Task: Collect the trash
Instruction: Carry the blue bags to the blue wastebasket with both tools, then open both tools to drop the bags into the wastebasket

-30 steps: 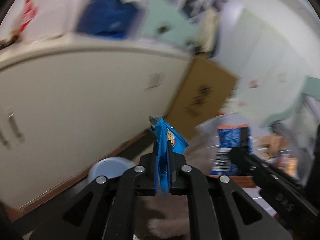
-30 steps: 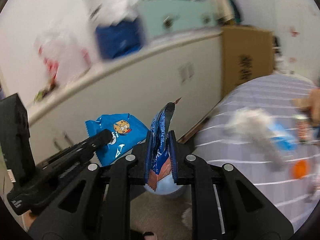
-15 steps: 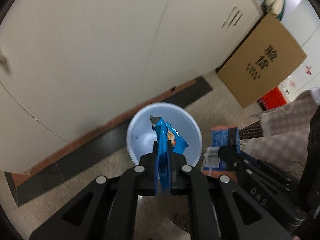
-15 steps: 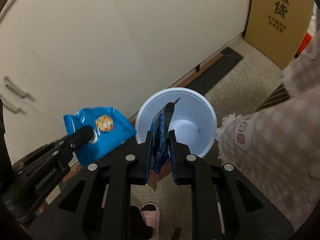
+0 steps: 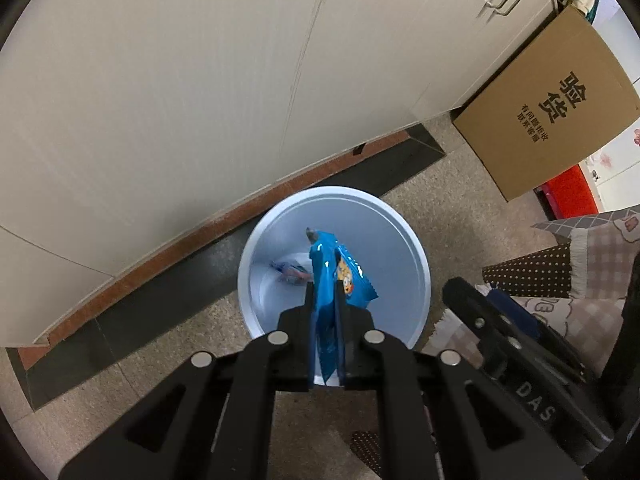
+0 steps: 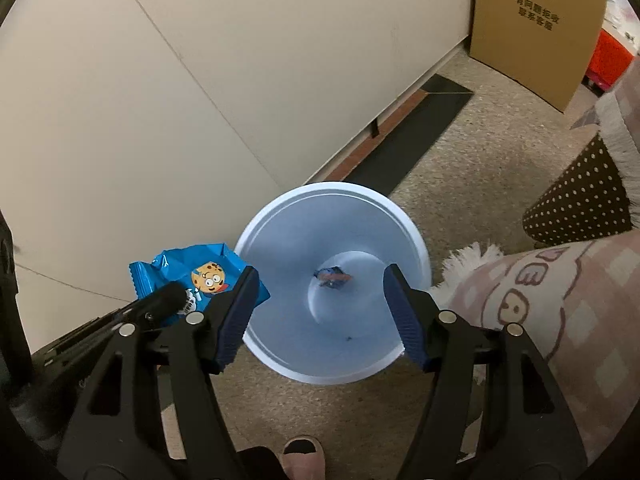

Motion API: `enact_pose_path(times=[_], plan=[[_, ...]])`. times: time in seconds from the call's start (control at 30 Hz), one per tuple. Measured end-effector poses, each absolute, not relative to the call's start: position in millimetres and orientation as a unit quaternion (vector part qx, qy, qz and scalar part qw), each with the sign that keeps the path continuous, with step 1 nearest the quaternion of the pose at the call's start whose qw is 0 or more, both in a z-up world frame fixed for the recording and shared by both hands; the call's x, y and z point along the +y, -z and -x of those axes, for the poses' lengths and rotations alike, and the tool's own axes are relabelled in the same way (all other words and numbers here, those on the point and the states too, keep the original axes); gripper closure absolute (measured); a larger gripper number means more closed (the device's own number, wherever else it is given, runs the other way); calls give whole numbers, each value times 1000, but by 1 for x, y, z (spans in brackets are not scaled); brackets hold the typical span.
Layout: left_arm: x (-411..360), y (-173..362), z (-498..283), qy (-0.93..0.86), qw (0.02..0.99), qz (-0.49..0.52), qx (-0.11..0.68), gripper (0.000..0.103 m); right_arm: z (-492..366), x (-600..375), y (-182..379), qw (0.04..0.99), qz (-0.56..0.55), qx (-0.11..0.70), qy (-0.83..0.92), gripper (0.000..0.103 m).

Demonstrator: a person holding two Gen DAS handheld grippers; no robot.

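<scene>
Both claws hang over the pale blue bin (image 6: 332, 280), which stands on the speckled floor (image 6: 460, 168) just beside the cream cabinet (image 5: 180, 80). The right claw (image 6: 320, 312) has just been opening; its blue pads (image 6: 236, 320) now stand wide apart with nothing between them, and a small dark blue wrapper (image 6: 332, 277) lies at the bottom of the bin. That piece looks done.

The left claw (image 5: 325, 312) is pinched narrow on the bright blue cookie packet (image 5: 336, 280), which stands on edge above the bin's mouth. Judging from this, 1 piece is in and 1 is left to drop; the left jaws only need to part.

In the left wrist view the held packet covers part of the bin's inside, so the dropped wrapper shows only as a blurred scrap. Whether more trash waits elsewhere cannot be told. A brown cardboard box (image 5: 552, 104) leans against the cabinet, cut off at the edge.
</scene>
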State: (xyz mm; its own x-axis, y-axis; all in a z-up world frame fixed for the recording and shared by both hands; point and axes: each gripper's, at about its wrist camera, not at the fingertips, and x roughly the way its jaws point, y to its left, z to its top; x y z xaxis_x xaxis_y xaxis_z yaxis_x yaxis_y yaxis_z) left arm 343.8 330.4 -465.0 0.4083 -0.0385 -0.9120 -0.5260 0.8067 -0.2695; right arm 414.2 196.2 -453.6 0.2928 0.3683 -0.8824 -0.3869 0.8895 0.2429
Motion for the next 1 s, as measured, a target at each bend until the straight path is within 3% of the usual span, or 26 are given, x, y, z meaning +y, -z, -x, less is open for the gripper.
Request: enact_pose_path(times=[0.4, 0.43, 0.47, 0.53, 0.83, 1.0], plan=[[319, 446, -352, -138, 803, 271, 513, 91, -413, 170, 411, 836, -27, 511, -198, 39], [318, 442, -354, -136, 803, 275, 511, 78, -412, 167, 406, 838, -33, 508, -196, 38], [318, 439, -354, -135, 802, 279, 510, 50, -412, 165, 403, 838, -39, 508, -196, 38], [318, 430, -351, -148, 804, 278, 504, 36, -411, 159, 397, 832, -66, 514, -197, 36], [332, 383, -310, -160, 809, 299, 480, 36, -392, 161, 370, 811, -107, 532, -217, 35], [338, 337, -266, -192, 824, 289, 448, 36, -363, 175, 329, 808, -104, 520, -257, 35]])
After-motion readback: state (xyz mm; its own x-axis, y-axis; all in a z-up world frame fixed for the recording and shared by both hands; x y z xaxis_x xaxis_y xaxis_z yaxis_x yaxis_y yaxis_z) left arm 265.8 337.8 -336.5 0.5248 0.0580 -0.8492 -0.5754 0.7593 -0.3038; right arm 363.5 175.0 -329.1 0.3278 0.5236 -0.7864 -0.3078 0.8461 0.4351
